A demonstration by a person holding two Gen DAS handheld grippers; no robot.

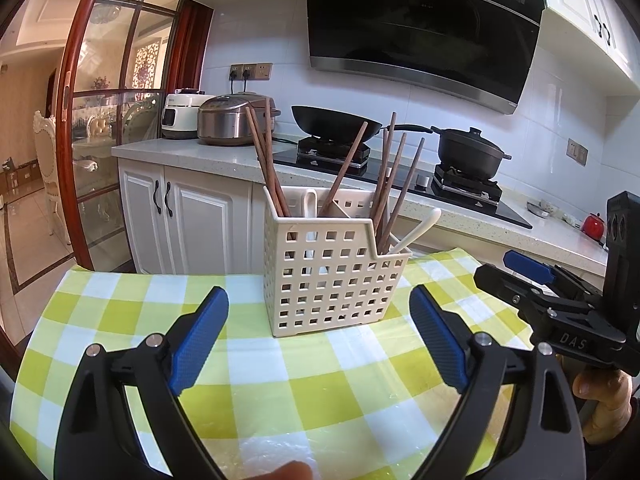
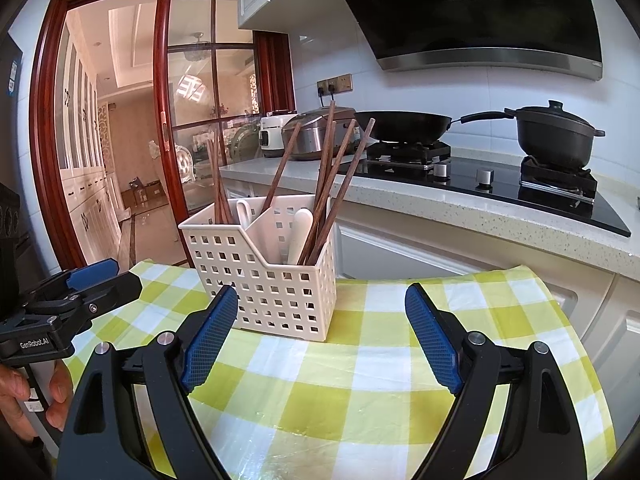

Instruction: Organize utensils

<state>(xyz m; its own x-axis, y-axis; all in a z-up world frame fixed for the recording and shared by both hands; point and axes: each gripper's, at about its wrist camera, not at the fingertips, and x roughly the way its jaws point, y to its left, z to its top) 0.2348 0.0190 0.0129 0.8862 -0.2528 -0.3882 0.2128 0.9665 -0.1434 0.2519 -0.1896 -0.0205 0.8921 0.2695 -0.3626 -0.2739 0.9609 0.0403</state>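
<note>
Both the left gripper (image 1: 319,322) and right gripper (image 2: 321,320) hover spread and empty while the caddy (image 1: 332,276), at twelve o'clock, holds chopsticks (image 1: 394,184) and spoons (image 2: 301,234) (mixed across compartments, sorting possibly unfinished).

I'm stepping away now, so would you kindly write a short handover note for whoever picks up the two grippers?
Left gripper: open, empty, facing the caddy.
Right gripper: open, empty, beside it.
White perforated caddy stands upright on the checked tablecloth. Wooden chopsticks and white spoons are mixed across its compartments.
Done: nothing loose on the cloth.
Left: probably sorting chopsticks from spoons by compartment.
</note>
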